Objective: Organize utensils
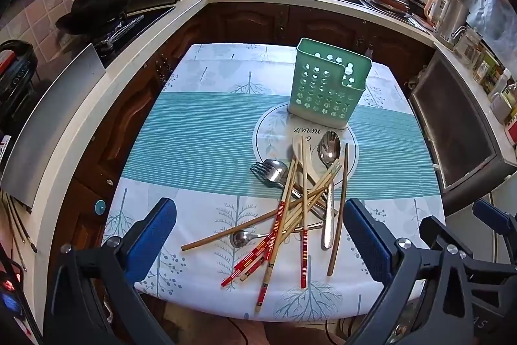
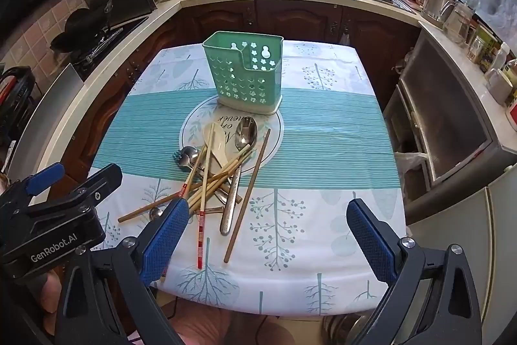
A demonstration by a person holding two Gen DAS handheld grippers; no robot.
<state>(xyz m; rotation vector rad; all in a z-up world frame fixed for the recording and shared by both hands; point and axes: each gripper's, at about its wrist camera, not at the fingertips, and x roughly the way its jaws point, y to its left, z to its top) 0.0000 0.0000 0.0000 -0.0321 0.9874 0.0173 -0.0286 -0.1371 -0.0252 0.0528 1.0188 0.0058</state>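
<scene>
Both wide-open grippers, left gripper (image 1: 260,235) and right gripper (image 2: 268,235), hover empty before tangled chopsticks (image 1: 284,215), green caddy (image 1: 329,83) behind.

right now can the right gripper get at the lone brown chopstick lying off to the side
Probably yes: the right gripper is open and empty, and the brown chopstick lies mostly clear of the pile, nothing covering it.

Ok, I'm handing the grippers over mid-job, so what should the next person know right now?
Left gripper: open, empty, hovering above the pile.
Right gripper: open, empty, beside it.
Green perforated plastic utensil holder: upright on the round placemat, nothing visible inside.
Tangled pile of wooden chopsticks, metal spoons and a fork: on the tablecloth before the holder.
Done: nothing yet.
Left: sort everything into the holder.
</scene>
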